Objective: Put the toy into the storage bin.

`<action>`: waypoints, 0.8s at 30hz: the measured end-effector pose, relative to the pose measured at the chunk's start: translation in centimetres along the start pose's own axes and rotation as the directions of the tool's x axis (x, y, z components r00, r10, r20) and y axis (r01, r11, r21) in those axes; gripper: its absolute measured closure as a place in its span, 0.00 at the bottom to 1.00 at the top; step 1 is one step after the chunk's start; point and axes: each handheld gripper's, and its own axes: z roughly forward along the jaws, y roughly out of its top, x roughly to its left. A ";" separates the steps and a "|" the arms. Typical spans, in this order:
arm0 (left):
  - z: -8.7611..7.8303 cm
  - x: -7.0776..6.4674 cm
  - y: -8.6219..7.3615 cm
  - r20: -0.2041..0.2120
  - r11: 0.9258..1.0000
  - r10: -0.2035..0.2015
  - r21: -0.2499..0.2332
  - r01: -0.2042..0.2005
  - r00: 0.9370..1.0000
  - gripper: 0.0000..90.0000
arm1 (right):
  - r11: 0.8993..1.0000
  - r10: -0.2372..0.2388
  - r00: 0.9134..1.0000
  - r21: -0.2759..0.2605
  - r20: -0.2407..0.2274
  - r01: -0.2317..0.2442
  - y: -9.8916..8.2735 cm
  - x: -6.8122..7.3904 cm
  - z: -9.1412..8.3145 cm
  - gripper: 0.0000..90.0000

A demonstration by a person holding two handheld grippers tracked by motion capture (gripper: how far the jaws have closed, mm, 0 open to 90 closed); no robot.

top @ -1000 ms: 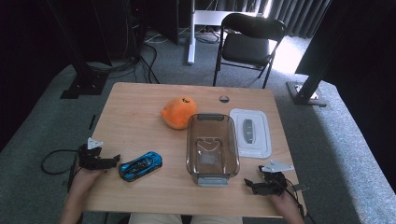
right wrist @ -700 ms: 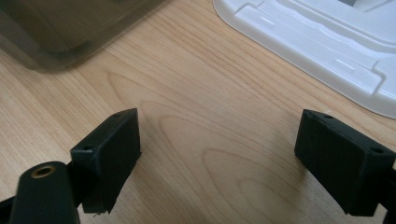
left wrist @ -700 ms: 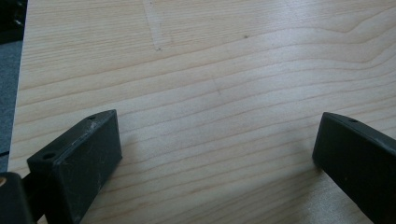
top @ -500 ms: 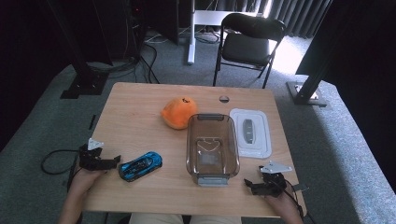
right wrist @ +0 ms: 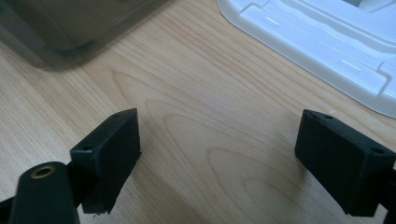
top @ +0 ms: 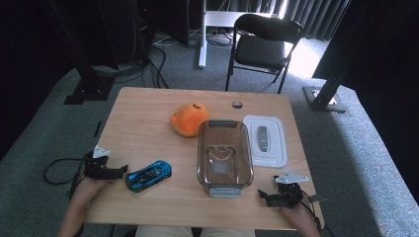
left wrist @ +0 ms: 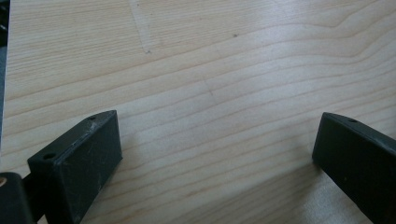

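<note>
My left gripper (top: pixel 121 171) rests at the table's front left, open, its jaws wide apart over bare wood (left wrist: pixel 219 140). A blue toy car (top: pixel 148 175) lies just to the right of it, a small gap away. My right gripper (top: pixel 262 195) sits at the front right, also open with nothing between its jaws (right wrist: pixel 219 154). A clear smoky plastic container (top: pixel 224 155) stands in the middle front; its corner (right wrist: pixel 70 32) is ahead of the right gripper. Its white lid (top: pixel 266 139) lies to the right, with an edge (right wrist: pixel 317 42) ahead of the right gripper. An orange plush (top: pixel 188 119) sits behind the container.
The wooden table (top: pixel 143 128) has a small round grommet (top: pixel 237 104) near its back edge. A black folding chair (top: pixel 264 44) stands beyond the table, with stand legs and cables on the carpet around it.
</note>
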 end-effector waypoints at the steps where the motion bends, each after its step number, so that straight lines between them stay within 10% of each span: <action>1: 0.0 0.0 0.1 0.002 1.000 -0.002 0.004 0.002 1.000 0.02 | 1.000 0.000 1.000 0.000 0.000 0.000 0.0 0.0 0.0 0.15; 24: -0.2 -2.5 6.1 0.114 0.998 0.064 0.018 -0.066 0.991 0.03 | 1.000 -0.002 1.000 -0.001 0.000 0.002 0.0 0.0 0.0 0.15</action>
